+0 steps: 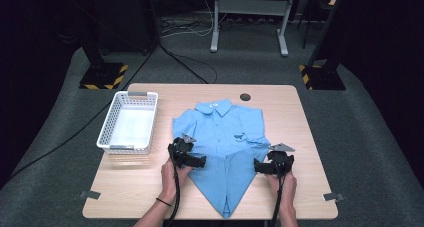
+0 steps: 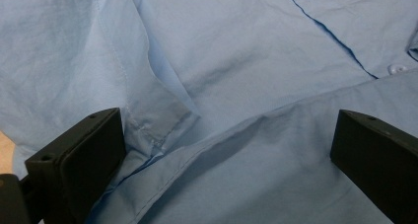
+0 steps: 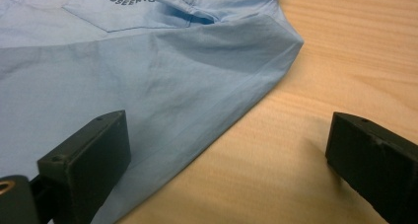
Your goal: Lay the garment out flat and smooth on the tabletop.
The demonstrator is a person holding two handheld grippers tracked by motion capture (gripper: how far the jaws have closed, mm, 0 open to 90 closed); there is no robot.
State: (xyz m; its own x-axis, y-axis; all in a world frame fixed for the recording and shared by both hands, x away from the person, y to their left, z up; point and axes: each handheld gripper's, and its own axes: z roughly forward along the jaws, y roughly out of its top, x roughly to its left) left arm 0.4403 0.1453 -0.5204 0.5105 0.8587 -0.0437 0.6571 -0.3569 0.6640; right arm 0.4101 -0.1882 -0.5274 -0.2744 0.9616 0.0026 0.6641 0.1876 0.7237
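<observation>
A light blue button-up shirt (image 1: 225,142) lies front up on the wooden table (image 1: 310,137), collar at the far end, its lower part folded into a point toward the near edge. My left gripper (image 1: 202,161) sits at the shirt's left folded edge. Its jaws stand wide apart over the blue cloth (image 2: 222,135), pressing on nothing. My right gripper (image 1: 256,166) rests at the shirt's right folded edge, open. One of its jaws is over the cloth (image 3: 148,100), the other over bare wood (image 3: 305,135).
A white mesh basket (image 1: 106,135) stands empty at the table's left. A dark round hole (image 1: 245,96) is near the far edge. Small metal clips (image 1: 90,194) (image 1: 330,196) sit at the near corners. Stands and cables are on the floor beyond.
</observation>
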